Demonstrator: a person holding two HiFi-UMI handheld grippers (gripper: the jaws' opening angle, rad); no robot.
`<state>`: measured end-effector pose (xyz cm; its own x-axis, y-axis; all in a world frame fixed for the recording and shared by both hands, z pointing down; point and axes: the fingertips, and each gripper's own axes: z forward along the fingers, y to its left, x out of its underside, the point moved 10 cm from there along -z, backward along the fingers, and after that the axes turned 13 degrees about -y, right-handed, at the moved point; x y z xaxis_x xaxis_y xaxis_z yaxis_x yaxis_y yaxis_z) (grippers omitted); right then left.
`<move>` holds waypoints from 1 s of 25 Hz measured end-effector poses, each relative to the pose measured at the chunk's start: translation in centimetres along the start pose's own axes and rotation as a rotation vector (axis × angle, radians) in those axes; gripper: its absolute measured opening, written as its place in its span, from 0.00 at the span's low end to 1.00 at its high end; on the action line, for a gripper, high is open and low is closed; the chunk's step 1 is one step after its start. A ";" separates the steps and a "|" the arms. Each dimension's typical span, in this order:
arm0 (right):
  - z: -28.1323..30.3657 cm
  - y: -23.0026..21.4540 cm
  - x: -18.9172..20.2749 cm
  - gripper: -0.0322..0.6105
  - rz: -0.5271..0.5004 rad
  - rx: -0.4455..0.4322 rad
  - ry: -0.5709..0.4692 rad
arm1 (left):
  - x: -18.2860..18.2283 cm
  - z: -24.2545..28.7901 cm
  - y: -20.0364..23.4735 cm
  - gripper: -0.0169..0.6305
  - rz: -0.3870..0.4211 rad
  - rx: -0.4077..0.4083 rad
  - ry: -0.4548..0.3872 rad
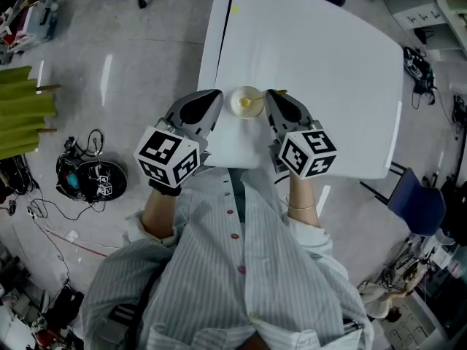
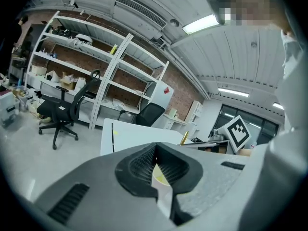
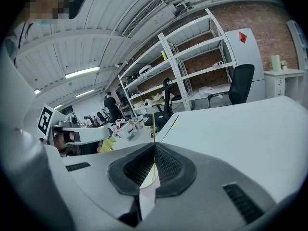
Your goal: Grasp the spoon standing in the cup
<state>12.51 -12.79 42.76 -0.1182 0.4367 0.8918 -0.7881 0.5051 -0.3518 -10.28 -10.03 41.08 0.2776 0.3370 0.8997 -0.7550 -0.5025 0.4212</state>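
Two grippers flank the cup point(image 1: 246, 102) near the white table's point(image 1: 314, 64) near left corner: the right gripper point(image 3: 154, 150) is clamped on the spoon point(image 3: 153, 124), and the left gripper point(image 2: 155, 150) has its jaws together, holding nothing.

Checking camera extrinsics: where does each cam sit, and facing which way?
Head view: on the head, steeply down at table edge, cup; shows forearms, shirt, left claw, right claw.
Left gripper view: on left claw, across table toward shelves; own jaws.
Right gripper view: on right claw, likewise; jaws shut on spoon.
Shared: each gripper view shows the other claw.
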 end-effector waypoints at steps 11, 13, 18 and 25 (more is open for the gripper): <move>-1.6 1.2 -2.4 0.07 -0.036 -0.027 -0.060 | -1.5 -0.2 -1.7 0.04 0.031 0.019 -0.044; -2.0 1.5 -3.1 0.07 -0.046 -0.032 -0.076 | -2.0 -0.2 -2.1 0.04 0.040 0.026 -0.054; -2.5 2.6 -4.5 0.07 -0.061 -0.055 -0.121 | -3.2 -0.7 -2.6 0.04 0.062 0.041 -0.080; -4.0 4.3 -6.4 0.07 -0.089 -0.104 -0.172 | -4.6 -0.8 -3.8 0.04 0.087 0.066 -0.108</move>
<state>12.31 -10.48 34.42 -0.1591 0.2582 0.9529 -0.7347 0.6138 -0.2889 -9.16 -8.99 35.25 0.2776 0.2043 0.9387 -0.7392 -0.5787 0.3446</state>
